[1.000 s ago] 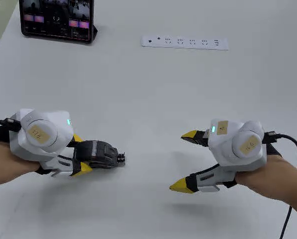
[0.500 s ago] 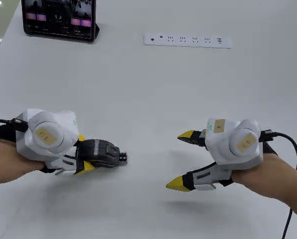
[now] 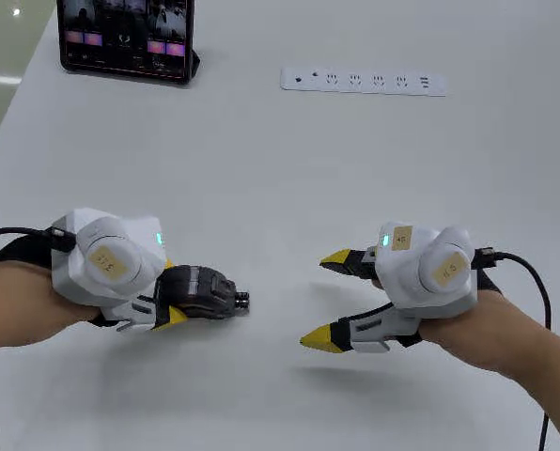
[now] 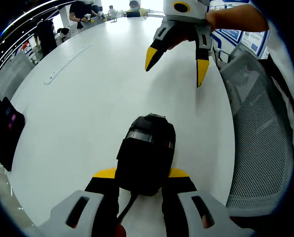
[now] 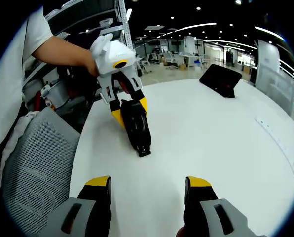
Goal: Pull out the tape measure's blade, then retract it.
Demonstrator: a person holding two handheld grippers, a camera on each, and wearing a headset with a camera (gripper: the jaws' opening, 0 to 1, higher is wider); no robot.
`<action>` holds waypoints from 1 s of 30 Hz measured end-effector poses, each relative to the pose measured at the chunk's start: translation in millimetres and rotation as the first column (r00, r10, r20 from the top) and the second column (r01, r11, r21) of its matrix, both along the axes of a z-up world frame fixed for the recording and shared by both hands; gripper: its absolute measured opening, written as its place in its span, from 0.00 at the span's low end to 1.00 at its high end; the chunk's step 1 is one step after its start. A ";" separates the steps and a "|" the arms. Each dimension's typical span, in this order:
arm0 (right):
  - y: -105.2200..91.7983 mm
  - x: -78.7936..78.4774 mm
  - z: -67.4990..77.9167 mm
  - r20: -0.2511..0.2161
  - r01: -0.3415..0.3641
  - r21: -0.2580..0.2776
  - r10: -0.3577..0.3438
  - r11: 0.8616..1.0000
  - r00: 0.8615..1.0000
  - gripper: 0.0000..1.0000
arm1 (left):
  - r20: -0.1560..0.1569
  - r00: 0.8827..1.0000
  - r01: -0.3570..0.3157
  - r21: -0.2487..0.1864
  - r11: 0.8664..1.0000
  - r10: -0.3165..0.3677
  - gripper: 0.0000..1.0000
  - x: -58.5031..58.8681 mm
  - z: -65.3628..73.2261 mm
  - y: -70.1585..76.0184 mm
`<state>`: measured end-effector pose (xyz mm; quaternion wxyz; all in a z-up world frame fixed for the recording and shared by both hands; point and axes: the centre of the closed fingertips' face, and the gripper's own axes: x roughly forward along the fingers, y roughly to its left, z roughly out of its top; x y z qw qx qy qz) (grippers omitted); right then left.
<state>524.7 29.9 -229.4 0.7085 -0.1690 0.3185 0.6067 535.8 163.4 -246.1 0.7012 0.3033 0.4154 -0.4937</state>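
The tape measure [image 3: 197, 292] lies low on the white table [image 3: 280, 169], its black case clamped between the jaws of the left gripper [image 4: 142, 173], which close on it from either side. The case's mouth points away from that gripper, and only the small hook [image 3: 243, 301] of the blade pokes out there. No length of blade shows outside the case.

The right gripper [image 3: 325, 299] faces the tape measure's hook end with its yellow-tipped jaws spread wide and nothing between them. It sits near the tape measure but clearly apart from it, with bare table in the gap. In the right gripper view the hook lies straight ahead, between the lines of the two jaws.

Far beyond the tape measure, a power strip [image 3: 362, 81] and a dark tablet [image 3: 128, 39] stand on the table, well away from the work.

As a judgement: with the blade fully housed and the case firmly held, the task looks to be at its start. The hold on the case is done. Left to do are closing the open gripper on the hook, drawing the blade out, and letting it run back in.
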 end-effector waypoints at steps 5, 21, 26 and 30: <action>11.4 3.9 -3.3 0.005 0.000 0.029 0.000 1.000 1.000 0.53 | -0.006 1.000 -0.003 -0.002 1.000 0.003 0.28 0.1 -0.5 0.3; 39.2 8.1 -14.0 0.013 -0.038 0.064 0.037 0.997 0.999 0.43 | -0.006 1.000 -0.001 -0.023 1.000 0.001 0.28 -0.6 -0.3 0.0; 46.3 4.7 -18.6 0.014 -0.066 0.066 0.065 0.996 0.998 0.39 | -0.011 1.000 0.002 -0.025 1.000 -0.003 0.28 -0.4 -0.2 -0.2; 50.8 6.6 -19.5 -0.009 -0.053 0.091 0.055 0.994 0.998 0.37 | -0.010 1.000 0.002 -0.028 1.000 -0.002 0.28 -0.5 0.0 -0.4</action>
